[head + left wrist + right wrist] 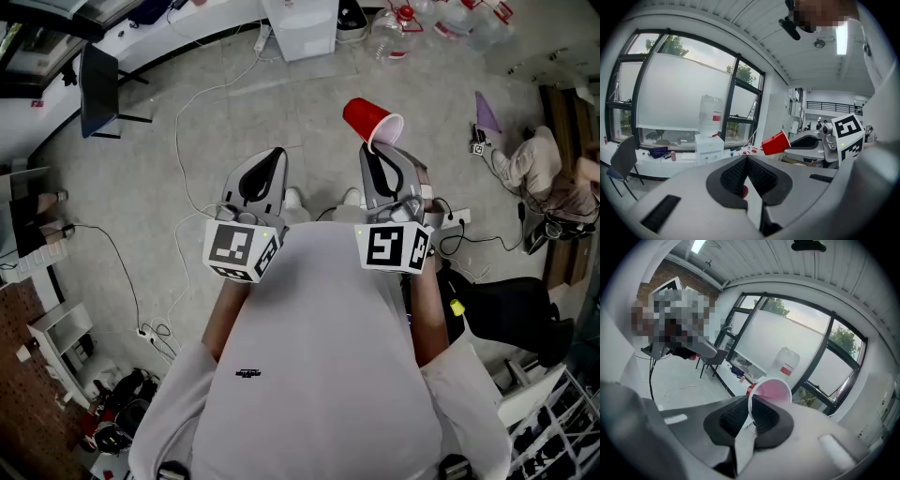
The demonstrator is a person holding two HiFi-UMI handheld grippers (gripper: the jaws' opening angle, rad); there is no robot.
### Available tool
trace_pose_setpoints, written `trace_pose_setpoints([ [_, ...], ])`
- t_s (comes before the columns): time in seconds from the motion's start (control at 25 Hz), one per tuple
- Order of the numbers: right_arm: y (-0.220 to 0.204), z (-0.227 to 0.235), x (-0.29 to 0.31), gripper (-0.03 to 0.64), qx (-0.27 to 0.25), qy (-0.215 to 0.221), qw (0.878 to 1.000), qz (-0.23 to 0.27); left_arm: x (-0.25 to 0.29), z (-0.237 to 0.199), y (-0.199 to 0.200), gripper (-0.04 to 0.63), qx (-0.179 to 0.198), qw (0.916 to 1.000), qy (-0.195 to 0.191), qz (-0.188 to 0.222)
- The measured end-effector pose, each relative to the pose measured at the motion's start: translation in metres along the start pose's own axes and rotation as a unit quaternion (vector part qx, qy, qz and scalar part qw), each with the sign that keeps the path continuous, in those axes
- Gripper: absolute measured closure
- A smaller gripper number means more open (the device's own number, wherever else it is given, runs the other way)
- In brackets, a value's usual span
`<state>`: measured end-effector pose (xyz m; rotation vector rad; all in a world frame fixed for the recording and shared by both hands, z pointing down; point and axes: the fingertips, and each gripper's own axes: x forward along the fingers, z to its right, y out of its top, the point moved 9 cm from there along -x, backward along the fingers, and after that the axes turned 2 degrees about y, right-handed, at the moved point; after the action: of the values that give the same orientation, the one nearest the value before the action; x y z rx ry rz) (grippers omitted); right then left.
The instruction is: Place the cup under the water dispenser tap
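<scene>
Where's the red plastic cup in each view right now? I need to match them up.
Head view: red plastic cup upper centre-right, at the right tool's tip.
Left gripper view: cup right of centre, tipped sideways.
Right gripper view: cup at centre, mouth toward camera, rim pinched.
Shared landmark: the right tool gripping it.

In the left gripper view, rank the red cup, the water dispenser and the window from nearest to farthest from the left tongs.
1. red cup: close by, to the right, tilted.
2. water dispenser: across the room, left of centre, against the far wall.
3. window: directly behind the dispenser.
</scene>
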<state>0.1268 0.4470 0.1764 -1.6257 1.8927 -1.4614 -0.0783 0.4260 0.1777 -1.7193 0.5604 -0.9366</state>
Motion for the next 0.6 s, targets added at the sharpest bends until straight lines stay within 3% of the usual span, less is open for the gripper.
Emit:
trace_pose_setpoints([
  [0.6,-0.024,0.022,-0.024,0.583,0.061,-0.02,0.997,0.029,0.008,0.033,0.003,0.594,0.009,0.9999,0.011,0.004],
])
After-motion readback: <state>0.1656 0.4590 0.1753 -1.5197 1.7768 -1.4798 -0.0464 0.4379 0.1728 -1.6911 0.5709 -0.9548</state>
